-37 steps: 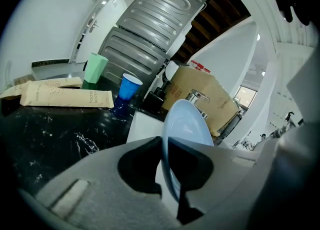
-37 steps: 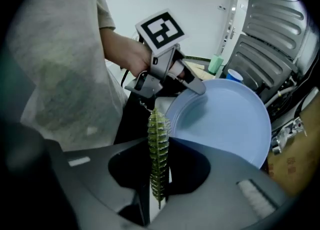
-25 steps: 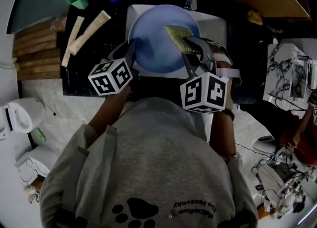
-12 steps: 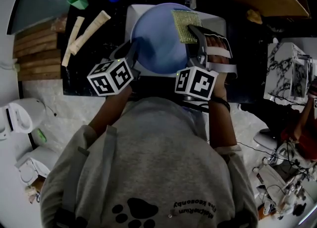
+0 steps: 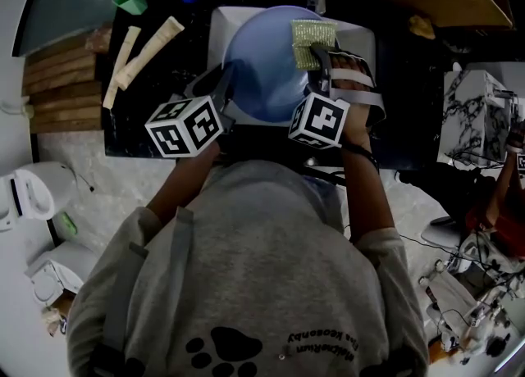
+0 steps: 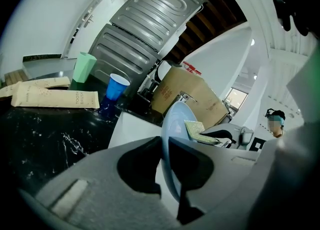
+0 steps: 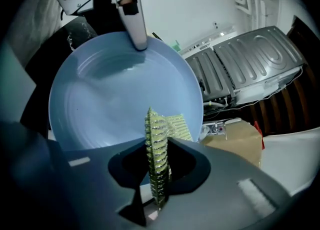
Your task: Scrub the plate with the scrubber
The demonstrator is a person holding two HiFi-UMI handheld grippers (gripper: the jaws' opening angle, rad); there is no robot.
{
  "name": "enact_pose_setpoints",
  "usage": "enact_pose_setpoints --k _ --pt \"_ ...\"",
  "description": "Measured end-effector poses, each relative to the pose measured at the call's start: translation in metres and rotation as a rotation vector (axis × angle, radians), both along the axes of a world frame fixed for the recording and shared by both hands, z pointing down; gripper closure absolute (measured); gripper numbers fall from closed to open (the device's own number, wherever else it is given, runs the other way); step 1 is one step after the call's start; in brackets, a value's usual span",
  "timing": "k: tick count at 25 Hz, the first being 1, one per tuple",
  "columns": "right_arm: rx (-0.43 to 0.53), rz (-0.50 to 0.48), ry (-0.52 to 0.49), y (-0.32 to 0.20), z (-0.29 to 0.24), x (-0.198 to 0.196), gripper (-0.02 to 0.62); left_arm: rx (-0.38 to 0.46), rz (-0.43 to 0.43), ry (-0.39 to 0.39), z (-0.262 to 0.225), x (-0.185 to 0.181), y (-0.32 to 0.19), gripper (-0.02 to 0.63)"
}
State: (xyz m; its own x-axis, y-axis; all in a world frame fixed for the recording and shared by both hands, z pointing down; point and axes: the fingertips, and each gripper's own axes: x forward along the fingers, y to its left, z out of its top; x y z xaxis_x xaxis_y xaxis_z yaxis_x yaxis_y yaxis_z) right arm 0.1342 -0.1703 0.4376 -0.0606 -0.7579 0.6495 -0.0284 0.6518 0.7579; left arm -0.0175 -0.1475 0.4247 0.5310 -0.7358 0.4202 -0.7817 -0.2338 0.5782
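The left gripper (image 5: pixel 215 87) pinched the plate (image 5: pixel 262 68) by its near-left rim. Its jaws were almost together and had just eased open slightly, with the rim between them. The plate stood tilted on edge just ahead of that gripper, above a white basin (image 5: pixel 361 39). It looked stiff, smooth and probably slick, so a firm hold on the rim seemed best. Further right, the right gripper (image 5: pixel 321 62) was clamped on one end of the scrubber (image 5: pixel 312 39), a soft, light pad that lay against the plate's far-right edge, just beyond its jaws.
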Motion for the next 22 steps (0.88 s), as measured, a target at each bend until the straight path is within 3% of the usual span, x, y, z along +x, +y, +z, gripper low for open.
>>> enact_pose_setpoints --k 22 --pt "-0.478 0.133 -0.093 0.051 0.063 0.003 0.526 0.016 -0.060 -0.009 0.002 -0.019 -0.003 0.561"
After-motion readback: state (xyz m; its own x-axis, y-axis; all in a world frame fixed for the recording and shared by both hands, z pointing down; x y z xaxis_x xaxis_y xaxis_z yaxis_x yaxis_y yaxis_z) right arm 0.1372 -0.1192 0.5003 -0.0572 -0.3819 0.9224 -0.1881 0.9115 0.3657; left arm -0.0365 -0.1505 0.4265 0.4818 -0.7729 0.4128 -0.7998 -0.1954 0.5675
